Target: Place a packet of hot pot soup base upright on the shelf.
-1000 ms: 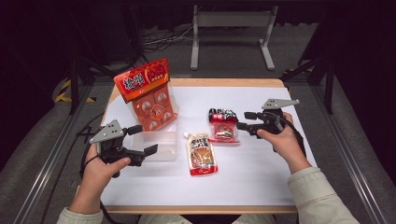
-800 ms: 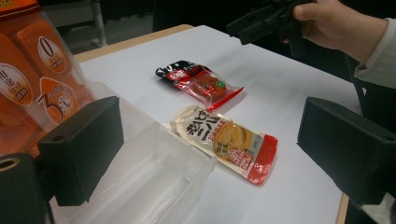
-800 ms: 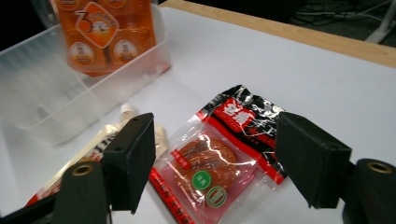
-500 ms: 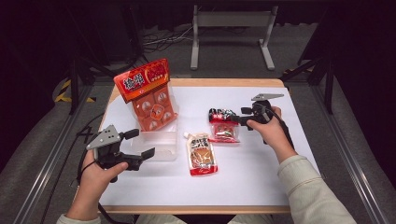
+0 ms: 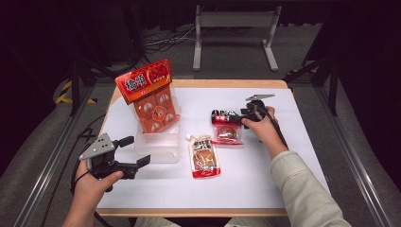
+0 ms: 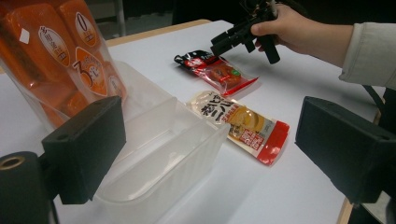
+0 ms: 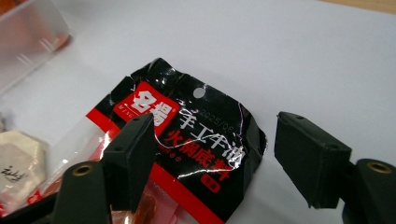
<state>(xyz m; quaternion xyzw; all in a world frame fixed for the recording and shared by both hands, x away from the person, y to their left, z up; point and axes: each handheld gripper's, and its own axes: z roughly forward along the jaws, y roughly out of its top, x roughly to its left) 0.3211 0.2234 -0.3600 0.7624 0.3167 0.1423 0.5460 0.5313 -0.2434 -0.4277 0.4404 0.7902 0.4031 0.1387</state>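
Note:
A black-and-red sachet (image 5: 226,128) (image 6: 217,72) lies flat mid-table. My right gripper (image 5: 241,113) (image 6: 218,43) (image 7: 219,154) is low over its black top edge (image 7: 196,135). Its jaws have just been opening and stand one on each side of that edge without pressing it. A beige-and-red pouch (image 5: 203,158) (image 6: 243,123) lies nearer the front. A clear plastic bin (image 5: 158,144) (image 6: 154,154) holds a tall orange pack (image 5: 151,101) (image 6: 60,60) leaning upright. My left gripper (image 5: 137,150) (image 6: 215,149) hovers open, left of the bin, with nothing between its jaws.
A white sheet (image 5: 302,142) covers the wooden table, with bare room on its right and front. A metal stand (image 5: 234,28) is on the floor behind the table. Cables and a floor rail (image 5: 47,161) run along the left side.
My right gripper has moved left and down onto the sachet's black top. My left gripper has drifted slightly back toward the table's near edge.

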